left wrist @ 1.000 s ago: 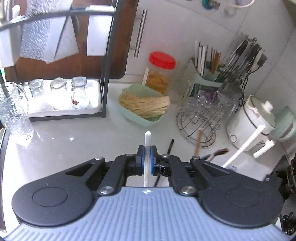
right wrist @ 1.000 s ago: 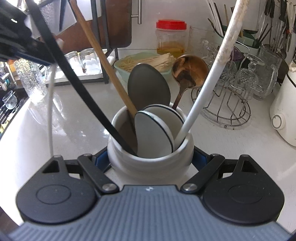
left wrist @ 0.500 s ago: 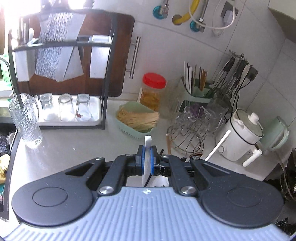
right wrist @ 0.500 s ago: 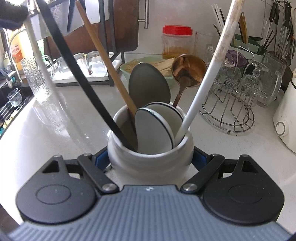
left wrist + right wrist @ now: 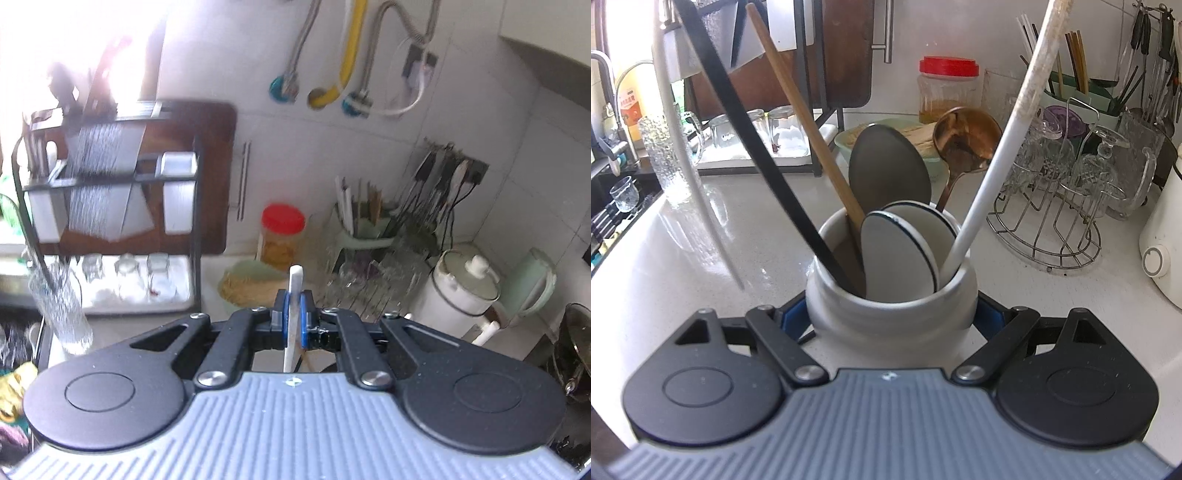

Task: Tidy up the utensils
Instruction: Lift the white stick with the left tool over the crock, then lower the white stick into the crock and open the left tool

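Note:
My left gripper (image 5: 293, 325) is shut on a slim white utensil (image 5: 295, 284), whose end sticks up between the blue pads. It is raised high over the counter. In the right wrist view that white utensil (image 5: 687, 173) hangs down at the left, its lower end free above the counter, left of the jar. My right gripper (image 5: 892, 314) is shut on a white ceramic jar (image 5: 886, 328) standing on the counter. In the jar stand a black handle (image 5: 750, 140), a wooden handle (image 5: 801, 118), a grey spoon (image 5: 886, 170), a copper spoon (image 5: 966, 140), a white handle (image 5: 1008, 140) and two white dark-rimmed spoons (image 5: 897, 258).
A wire rack of glasses (image 5: 1063, 206) stands right of the jar, with a white cooker (image 5: 1160, 251) beyond it. Behind are a red-lidded jar (image 5: 947, 92), a green basket of sticks (image 5: 247, 284) and a black dish rack with glasses (image 5: 140, 273). A textured glass vase (image 5: 665, 158) stands by the sink at the left.
My left gripper has risen with the white utensil and now sees more wall. In the right wrist view it has left the frame upward, and the utensil's lower end swung towards the jar. The right gripper kept still.

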A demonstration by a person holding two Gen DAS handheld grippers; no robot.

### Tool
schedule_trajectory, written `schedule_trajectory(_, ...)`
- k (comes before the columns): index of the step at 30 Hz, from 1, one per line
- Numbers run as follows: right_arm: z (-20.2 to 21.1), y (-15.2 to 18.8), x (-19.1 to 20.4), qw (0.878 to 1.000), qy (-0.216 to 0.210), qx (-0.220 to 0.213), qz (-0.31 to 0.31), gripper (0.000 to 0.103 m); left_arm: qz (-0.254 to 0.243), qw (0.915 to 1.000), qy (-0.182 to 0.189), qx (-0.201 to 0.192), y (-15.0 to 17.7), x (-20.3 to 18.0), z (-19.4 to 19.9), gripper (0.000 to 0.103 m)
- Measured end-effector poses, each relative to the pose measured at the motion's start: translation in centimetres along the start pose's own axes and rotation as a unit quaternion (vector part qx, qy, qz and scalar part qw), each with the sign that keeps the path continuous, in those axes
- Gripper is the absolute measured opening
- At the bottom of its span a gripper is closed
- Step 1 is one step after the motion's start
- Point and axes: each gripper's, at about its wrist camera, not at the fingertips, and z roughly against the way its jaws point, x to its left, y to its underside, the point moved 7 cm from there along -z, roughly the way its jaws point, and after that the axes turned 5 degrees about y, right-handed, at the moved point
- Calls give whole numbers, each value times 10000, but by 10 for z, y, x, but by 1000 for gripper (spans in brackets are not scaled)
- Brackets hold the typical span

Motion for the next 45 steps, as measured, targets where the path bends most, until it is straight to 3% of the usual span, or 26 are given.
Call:
schedule_trajectory(10,1,0,0,10000,-9,-17,-20,91,-253,9990,266,-245,-27,-38,5,7)
schedule_trajectory(19,1,0,-1,10000,-12,-40,-66,91,-406,9984,382,89,-7,-47,-29,7)
schedule_trajectory(25,1,0,-1,9999,-3,-60,-88,91,-497,9952,435,716,10,-44,-63,7)
schedule_trajectory(32,1,1,0,9999,19,-56,-108,91,-808,9801,588,1712,18,-50,-97,7)
schedule_trajectory(38,1,0,-1,9999,19,-45,-108,91,-935,9617,706,2477,31,-53,-118,7)
schedule_trajectory(41,0,0,-1,9999,23,-34,-119,91,-917,9557,701,2706,36,-50,-125,7)
schedule_trajectory(45,0,0,-1,9999,31,-58,-129,91,-936,9549,714,2726,36,-51,-129,7)
